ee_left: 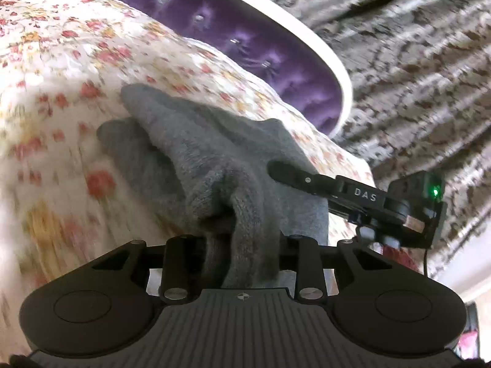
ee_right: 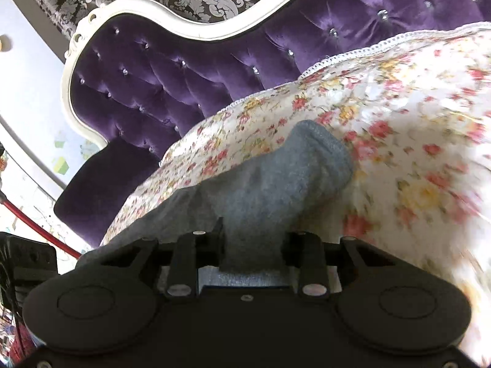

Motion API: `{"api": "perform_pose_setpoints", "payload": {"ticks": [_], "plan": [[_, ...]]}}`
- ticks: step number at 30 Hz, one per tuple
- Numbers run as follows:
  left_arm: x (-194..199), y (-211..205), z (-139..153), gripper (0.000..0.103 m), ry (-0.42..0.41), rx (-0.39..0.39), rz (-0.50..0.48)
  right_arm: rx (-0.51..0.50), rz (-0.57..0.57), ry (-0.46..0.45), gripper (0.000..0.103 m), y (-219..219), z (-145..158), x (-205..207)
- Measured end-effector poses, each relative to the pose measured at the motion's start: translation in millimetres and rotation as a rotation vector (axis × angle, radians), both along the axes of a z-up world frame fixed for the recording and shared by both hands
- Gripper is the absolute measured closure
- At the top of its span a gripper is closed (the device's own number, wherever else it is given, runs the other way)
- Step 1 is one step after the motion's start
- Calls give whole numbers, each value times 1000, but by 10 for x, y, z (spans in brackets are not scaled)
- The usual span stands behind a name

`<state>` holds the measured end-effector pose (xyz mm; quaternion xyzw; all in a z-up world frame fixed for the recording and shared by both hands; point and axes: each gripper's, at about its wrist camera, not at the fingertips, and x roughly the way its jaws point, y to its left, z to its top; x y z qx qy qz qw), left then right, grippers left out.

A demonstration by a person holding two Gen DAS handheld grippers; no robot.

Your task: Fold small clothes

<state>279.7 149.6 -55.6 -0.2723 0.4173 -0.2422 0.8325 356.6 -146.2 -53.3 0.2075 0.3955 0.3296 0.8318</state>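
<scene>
A grey knitted sock (ee_left: 196,153) lies bunched on the floral bedspread (ee_left: 61,49). One end of it is gathered into my left gripper (ee_left: 242,245), whose jaws are shut on the fabric, and the sock hides the fingertips. My right gripper (ee_left: 282,171) comes in from the right, one black finger lying against the sock's right side. In the right wrist view the sock (ee_right: 276,184) runs from its rounded end up on the bedspread (ee_right: 399,116) down into my right gripper (ee_right: 253,245), which is shut on it.
A purple tufted headboard (ee_right: 153,86) with a white carved frame (ee_right: 66,70) stands behind the bed, also seen in the left wrist view as a headboard (ee_left: 245,49). Patterned wallpaper (ee_left: 414,61) covers the wall. A red cable (ee_right: 40,230) runs at the lower left.
</scene>
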Motion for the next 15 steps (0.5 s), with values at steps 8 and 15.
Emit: {"api": "perform_pose_setpoints", "payload": {"ticks": [8, 15], "plan": [[-1034, -430, 165, 71, 26, -43, -77, -40, -13, 63, 62, -437, 110, -1018], [-1761, -658, 16, 64, -12, 100, -57, -69, -62, 75, 48, -712, -48, -1746]]}}
